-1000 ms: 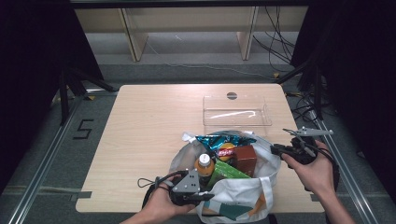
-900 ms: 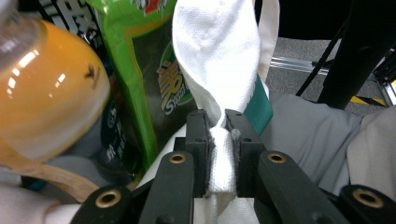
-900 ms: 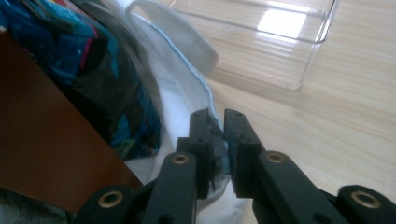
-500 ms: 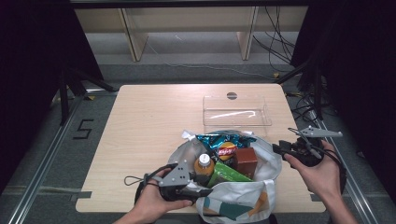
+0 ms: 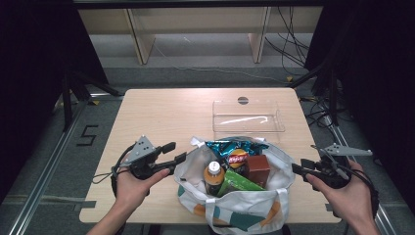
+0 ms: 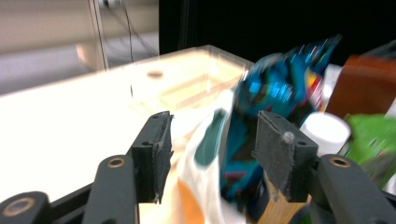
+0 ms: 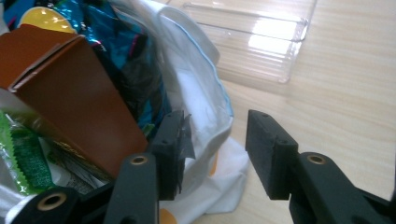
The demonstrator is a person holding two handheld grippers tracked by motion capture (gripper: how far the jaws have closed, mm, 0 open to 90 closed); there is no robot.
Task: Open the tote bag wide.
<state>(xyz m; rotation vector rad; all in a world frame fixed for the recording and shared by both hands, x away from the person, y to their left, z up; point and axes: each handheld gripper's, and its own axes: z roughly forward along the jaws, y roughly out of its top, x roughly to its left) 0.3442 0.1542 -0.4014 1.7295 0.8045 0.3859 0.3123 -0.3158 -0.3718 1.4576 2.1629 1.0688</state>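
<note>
left tool (image 5: 177, 152) left bag (image 5: 244, 208), opening.

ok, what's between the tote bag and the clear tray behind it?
High view: just a narrow strip of bare table separates the tote bag from the clear tray. The blue chip packet pokes up at the bag's back edge, short of the tray.

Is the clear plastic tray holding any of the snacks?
No, the clear plastic tray lies bare on the table; the snacks sit in the bag.
</note>
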